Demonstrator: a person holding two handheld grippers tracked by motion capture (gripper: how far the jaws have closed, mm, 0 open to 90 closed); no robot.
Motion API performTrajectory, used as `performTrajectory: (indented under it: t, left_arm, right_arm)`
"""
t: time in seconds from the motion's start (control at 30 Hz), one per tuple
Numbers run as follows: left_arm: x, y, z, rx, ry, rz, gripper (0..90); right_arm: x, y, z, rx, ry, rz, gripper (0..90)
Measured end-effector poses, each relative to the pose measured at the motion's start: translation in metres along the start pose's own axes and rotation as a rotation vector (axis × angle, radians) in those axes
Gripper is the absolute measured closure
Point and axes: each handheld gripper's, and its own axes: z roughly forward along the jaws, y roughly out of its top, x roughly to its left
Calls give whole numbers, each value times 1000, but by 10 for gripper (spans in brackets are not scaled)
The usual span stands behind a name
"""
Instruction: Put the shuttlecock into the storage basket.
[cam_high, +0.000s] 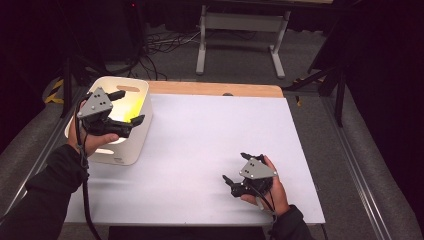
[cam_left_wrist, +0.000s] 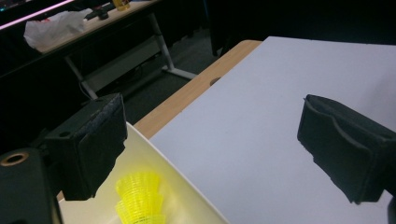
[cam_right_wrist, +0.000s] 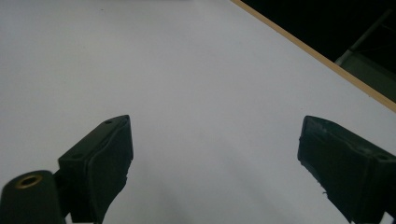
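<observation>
Nearest the person, the right gripper (cam_high: 239, 169) hovers low over the bare white table surface (cam_high: 210, 145), jaws spread wide and empty. Farther off, at the table's left rear corner, the left gripper (cam_high: 127, 107) hangs above the white rounded plastic bin (cam_high: 131, 152), jaws likewise wide apart and holding nothing. The yellow plastic-mesh shuttlecock-like object (cam_left_wrist: 140, 196) lies inside the bin, against the near wall. In the left gripper view it sits below the jaws and close beside the left-hand pad, while the other pad stands out past the rim, over the table.

Probable fault: with one jaw outside the bin, a straight descent would likely land that jaw on the rim (cam_left_wrist: 163, 163), tipping or shoving the light container. The thin mesh would also probably deform or slip if squeezed off-centre.
</observation>
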Motion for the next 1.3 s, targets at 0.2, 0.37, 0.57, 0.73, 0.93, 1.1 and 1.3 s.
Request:
performTrajectory:
  t: [0.2,0.37,0.57,0.73,0.93,1.1,1.3]
  left_arm:
    - [-7,-2,0,-15,-17,2,102]
    - [-11,-4,-2,-27,-24,-1,96]
    - [-17,-6,-1,-24,-29,22,92]
    - [-23,-8,0,-39,-44,20,88]
    - [-31,-9,1,-36,-48,50,87]
    - [-36,-9,2,-40,-61,57,86]
    - [-45,-8,3,-44,-86,72,87]
  right_arm:
    - [0,1,-3,-27,1,-2,113]
    - [1,1,-4,-34,4,-11,113]
    - [1,1,-4,-36,8,-10,113]
    - [1,1,-3,-34,12,-12,112]
    - [2,1,-4,-41,14,-14,112]
    - [3,1,-3,-39,16,-14,112]
    - [3,1,-3,-38,22,-12,112]
